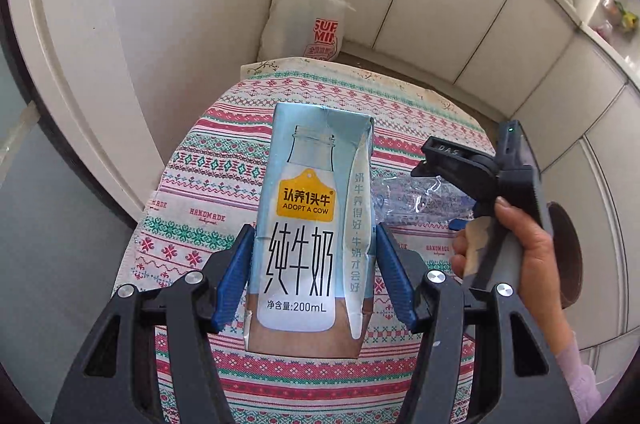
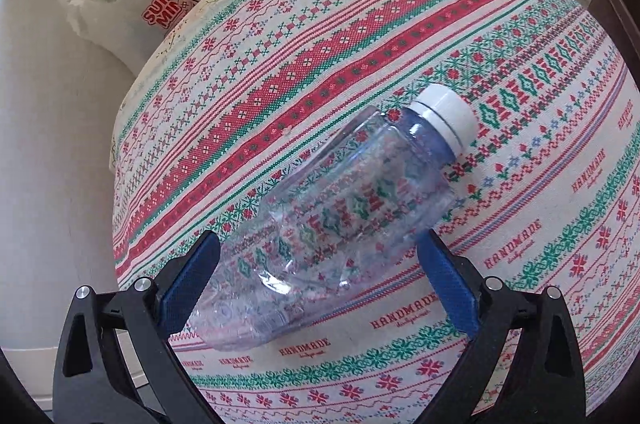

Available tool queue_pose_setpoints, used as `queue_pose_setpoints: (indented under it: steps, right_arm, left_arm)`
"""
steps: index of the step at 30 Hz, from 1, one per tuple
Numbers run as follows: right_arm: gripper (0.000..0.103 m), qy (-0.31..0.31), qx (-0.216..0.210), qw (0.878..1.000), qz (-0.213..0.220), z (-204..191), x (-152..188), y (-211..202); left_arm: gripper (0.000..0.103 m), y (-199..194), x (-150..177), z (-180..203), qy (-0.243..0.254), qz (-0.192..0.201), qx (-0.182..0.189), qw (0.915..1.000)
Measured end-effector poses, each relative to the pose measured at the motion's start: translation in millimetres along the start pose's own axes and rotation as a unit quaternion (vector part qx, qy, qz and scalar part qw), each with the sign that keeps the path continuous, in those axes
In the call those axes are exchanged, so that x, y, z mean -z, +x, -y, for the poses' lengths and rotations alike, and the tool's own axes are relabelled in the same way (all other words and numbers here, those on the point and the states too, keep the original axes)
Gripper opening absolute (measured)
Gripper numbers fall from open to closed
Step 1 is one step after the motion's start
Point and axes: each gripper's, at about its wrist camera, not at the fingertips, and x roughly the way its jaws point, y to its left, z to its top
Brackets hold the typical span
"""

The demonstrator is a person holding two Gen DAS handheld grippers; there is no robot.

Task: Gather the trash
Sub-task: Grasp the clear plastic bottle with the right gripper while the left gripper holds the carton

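We see our left hand-held gripper [image 1: 314,278] clamped on a pale blue milk carton [image 1: 310,224], held upright above the red-and-green patterned cloth surface [image 1: 224,159]. Our right hand-held gripper [image 2: 320,282] grips a crumpled clear plastic bottle with a white cap [image 2: 340,220] over the surface's middle. Beyond the far edge, a white plastic bag [image 1: 306,3] stands against the wall; its contents are hidden.

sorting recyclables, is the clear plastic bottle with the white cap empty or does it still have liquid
Looks empty: the clear plastic bottle shows the patterned tablecloth through its crumpled wall, with no liquid line. Its white cap is on.
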Motion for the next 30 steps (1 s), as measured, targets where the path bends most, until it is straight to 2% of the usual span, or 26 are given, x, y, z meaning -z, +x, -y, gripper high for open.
queue_pose_setpoints:
  steps: [8, 12, 14, 16, 18, 22, 30]
  right_arm:
    - [0.092, -0.042, 0.027, 0.999, 0.015, -25, -12, 17]
    - [0.091, -0.036, 0.012, 0.999, 0.014, -26, -21, 20]
    - [0.078, -0.03, 0.009, 0.999, 0.026, -19, -26, 13]
    - [0.054, -0.023, -0.004, 0.999, 0.032, -13, -30, 10]
    - [0.044, -0.017, -0.016, 0.999, 0.034, -7, -34, 9]
    - [0.043, -0.024, -0.028, 0.999, 0.04, -1, -36, 4]
    - [0.043, -0.069, -0.027, 0.995, 0.073, 3, -25, -35]
  left_arm:
    - [0.059, -7, -12, -1, 0.0, 0.02, -0.001, 0.9998]
    - [0.059, -4, -11, -2, 0.004, 0.018, -0.003, 0.9998]
    - [0.059, -3, -11, -2, 0.004, 0.016, -0.004, 0.9999]
    - [0.059, -2, -10, -2, 0.005, 0.015, -0.007, 0.9999]
    - [0.059, 0, -10, -2, 0.005, 0.013, -0.007, 0.9999]
    - [0.059, 2, -10, 2, 0.011, 0.014, -0.007, 0.9998]
    - [0.059, 4, -11, 4, 0.007, 0.024, -0.004, 0.9997]
